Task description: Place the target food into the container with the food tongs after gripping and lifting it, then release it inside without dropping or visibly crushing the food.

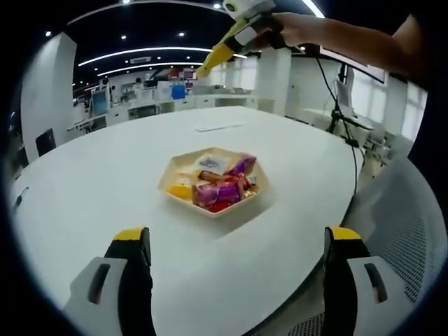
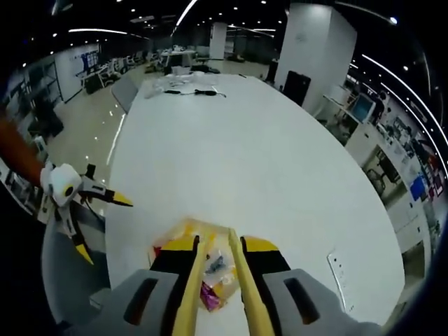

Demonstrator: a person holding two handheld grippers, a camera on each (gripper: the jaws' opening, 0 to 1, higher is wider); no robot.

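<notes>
Right gripper (image 2: pixel 217 269) holds yellow tongs (image 2: pixel 190 294) between its jaws, arms parted, tips aimed down over the tray (image 1: pixel 171 183) of wrapped snacks (image 1: pixel 222 190) near the table (image 1: pixel 105 161) edge. Snacks lie straight ahead of the tong tips, just beyond; which one is the target I cannot tell. Left gripper (image 1: pixel 238 245) hangs back off the table edge, jaws spread wide, holding nothing, tray dead ahead between them. Right is nearer. No container visible. Nothing blocks the descent; chair (image 1: pixel 406 231) off to the side
</notes>
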